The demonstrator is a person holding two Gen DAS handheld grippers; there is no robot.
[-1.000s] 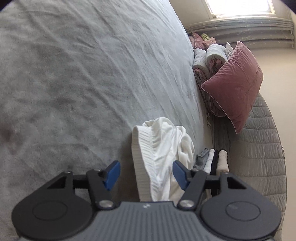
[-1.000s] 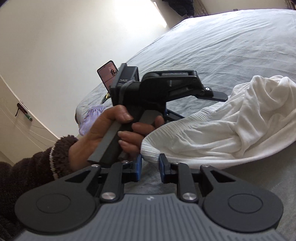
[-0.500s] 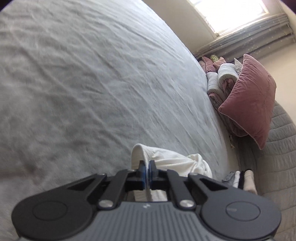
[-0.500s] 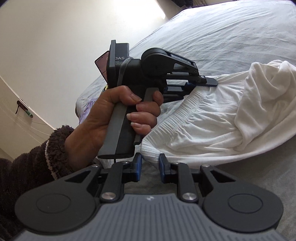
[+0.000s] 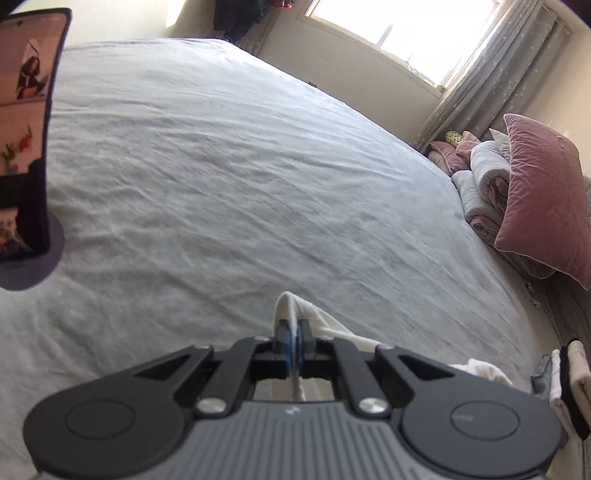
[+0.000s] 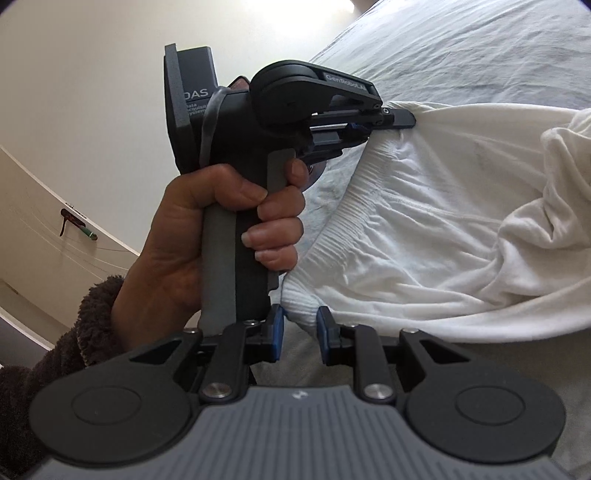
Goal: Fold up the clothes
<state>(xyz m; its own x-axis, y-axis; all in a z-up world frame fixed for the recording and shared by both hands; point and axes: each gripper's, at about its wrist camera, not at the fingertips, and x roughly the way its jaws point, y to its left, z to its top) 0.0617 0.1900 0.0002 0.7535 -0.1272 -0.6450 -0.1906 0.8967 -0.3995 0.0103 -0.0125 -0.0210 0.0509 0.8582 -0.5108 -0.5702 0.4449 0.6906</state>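
Left wrist view: left gripper point(image 5: 294, 341), blue pads pressed together w/ a thin fold of white garment point(image 5: 295, 306) pinched between them; cloth edge pokes up past the tips, more trails off to the right.
Right wrist view: right gripper point(image 6: 298, 332), blue pads point(image 6: 276, 338) parted by a narrow gap; ribbed corner of white garment point(image 6: 424, 221) sits at the mouth of the gap. Contact w/ pads: cannot tell; not clamped.
Left gripper, seen from right cam: point(image 6: 400, 120) tips shut onto the garment's far ribbed edge; handle gripped by person's left hand point(image 6: 207, 236), dark fuzzy sleeve point(image 6: 85, 332) at wrist.
Garment: white, ribbed band along the near edge, rumpled; bunched folds at right. Band spans from left gripper's tips to right gripper's mouth. Lies on bed point(image 6: 480, 44).
Bed: grey sheet point(image 5: 240, 184), creased, fills most of left view.
Pillow: dusty-pink velvet point(image 5: 543, 195), at right edge of bed, leaning on rolled pale bedding point(image 5: 484, 170).
Window: bright point(image 5: 406, 26), top right; grey curtain point(image 5: 491, 81) beside it.
Phone: point(image 5: 26, 129) top left of left view, screen lit, dark case; mounted on right gripper, prob.
Folded items: small stack, dark + cream point(image 5: 569, 373), far right edge.
Wall: cream point(image 6: 74, 92), behind hand.
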